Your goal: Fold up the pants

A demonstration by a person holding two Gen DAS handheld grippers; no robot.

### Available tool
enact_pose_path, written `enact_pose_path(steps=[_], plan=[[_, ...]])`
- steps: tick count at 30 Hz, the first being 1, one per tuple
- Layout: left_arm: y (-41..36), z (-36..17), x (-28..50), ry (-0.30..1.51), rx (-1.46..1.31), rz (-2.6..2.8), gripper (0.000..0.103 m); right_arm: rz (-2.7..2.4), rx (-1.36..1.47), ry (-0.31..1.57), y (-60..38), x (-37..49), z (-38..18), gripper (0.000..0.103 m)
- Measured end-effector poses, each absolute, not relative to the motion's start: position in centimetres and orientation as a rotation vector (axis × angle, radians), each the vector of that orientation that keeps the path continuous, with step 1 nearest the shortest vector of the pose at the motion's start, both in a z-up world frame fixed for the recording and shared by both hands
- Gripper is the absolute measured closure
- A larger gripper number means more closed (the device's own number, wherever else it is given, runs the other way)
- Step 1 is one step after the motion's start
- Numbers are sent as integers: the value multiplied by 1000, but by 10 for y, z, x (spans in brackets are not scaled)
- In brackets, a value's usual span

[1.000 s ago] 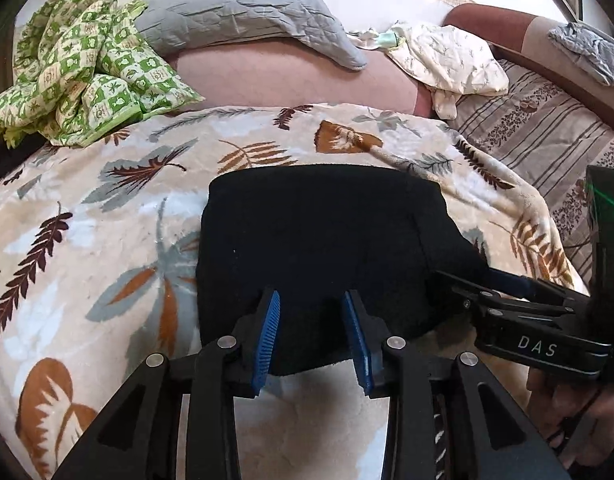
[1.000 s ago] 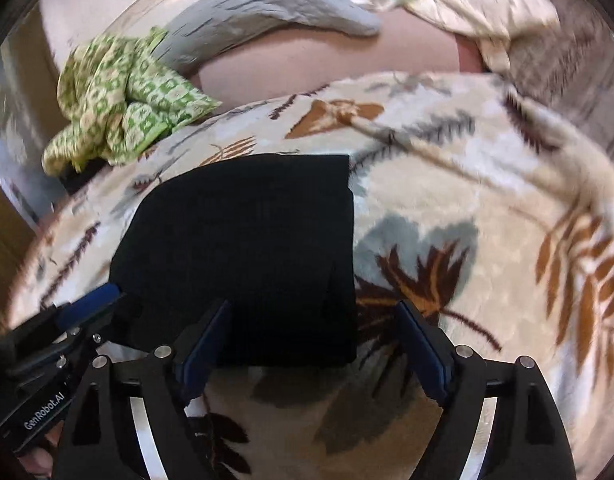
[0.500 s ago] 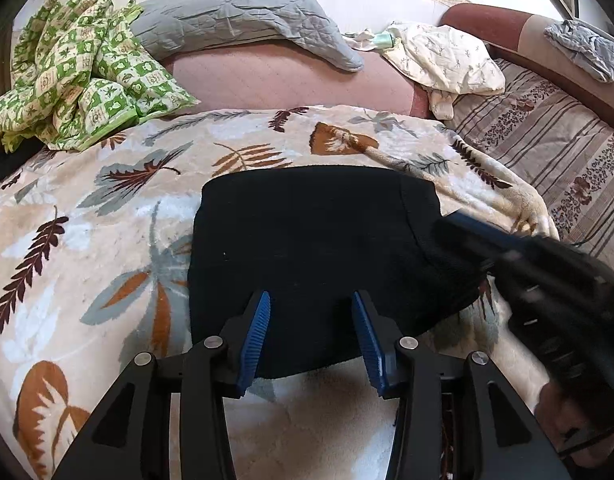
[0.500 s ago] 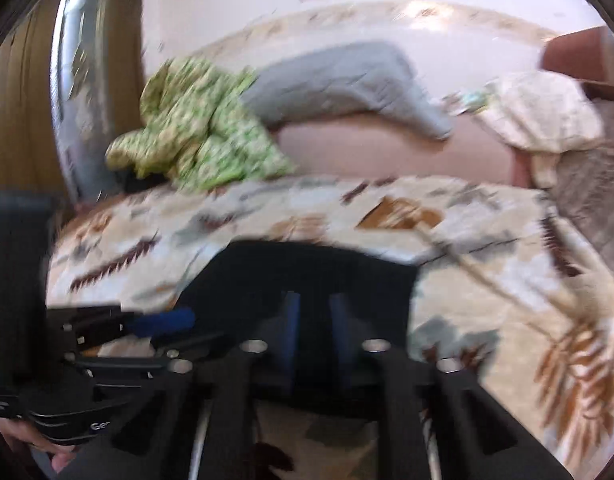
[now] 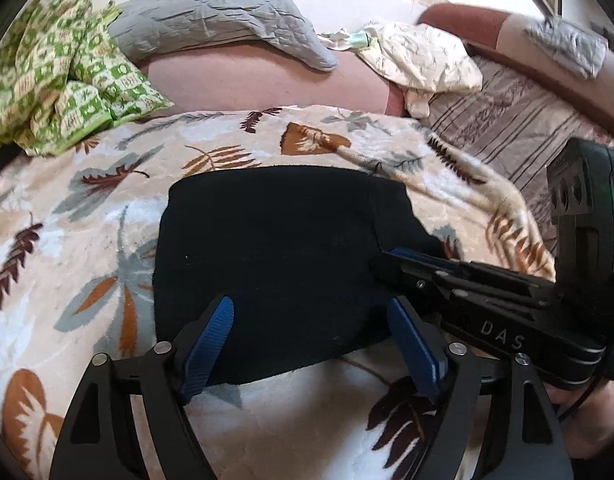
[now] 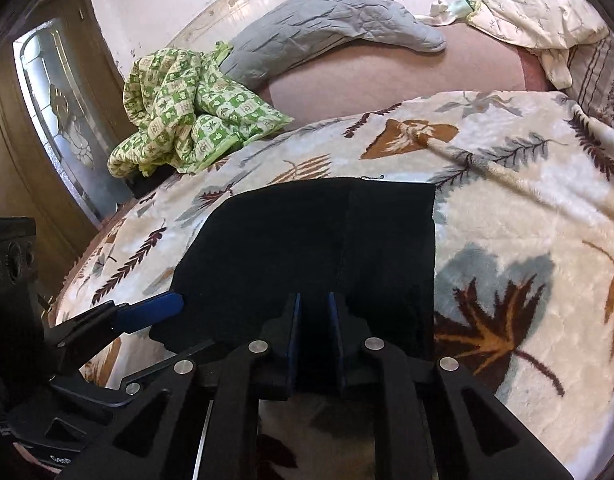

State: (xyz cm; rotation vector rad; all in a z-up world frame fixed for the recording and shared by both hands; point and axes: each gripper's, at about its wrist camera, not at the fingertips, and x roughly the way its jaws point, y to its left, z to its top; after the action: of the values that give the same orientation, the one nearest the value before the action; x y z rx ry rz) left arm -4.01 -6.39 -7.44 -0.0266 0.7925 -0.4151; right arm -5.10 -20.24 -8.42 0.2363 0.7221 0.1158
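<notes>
Now you are between folds: the black pants (image 5: 275, 268) lie as a flat folded rectangle on the leaf-print blanket (image 5: 67, 232). Your left gripper (image 5: 315, 344) is opening wide over their near edge, pads clear of the cloth. Your right gripper (image 6: 313, 340) is nearly closed yet easing apart; whether it pinches cloth I cannot tell. Next, both need a firm hold on that near edge. Only the right view shows the door (image 6: 47, 128).

text: "DAS" | on: right claw (image 5: 391, 258) black body | other print: unreadable
</notes>
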Motion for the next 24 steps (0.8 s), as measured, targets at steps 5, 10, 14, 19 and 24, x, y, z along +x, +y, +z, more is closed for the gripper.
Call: enact_pose_path(steps=[5, 10, 14, 19, 24], plan=[[-45, -77, -35, 780, -177, -457, 19, 125, 238, 738, -200, -48, -80, 79], [-33, -68, -34, 739, -158, -414, 52, 141, 220, 741, -196, -49, -81, 72], [-22, -66, -32, 692, -98, -265, 61, 92, 116, 665, -188, -54, -69, 76], [-29, -85, -16, 746, -50, -228, 72, 0, -18, 535, -186, -44, -54, 71], [-38, -92, -2, 793, -39, -227, 71, -8, 32, 716, -201, -8, -82, 70]])
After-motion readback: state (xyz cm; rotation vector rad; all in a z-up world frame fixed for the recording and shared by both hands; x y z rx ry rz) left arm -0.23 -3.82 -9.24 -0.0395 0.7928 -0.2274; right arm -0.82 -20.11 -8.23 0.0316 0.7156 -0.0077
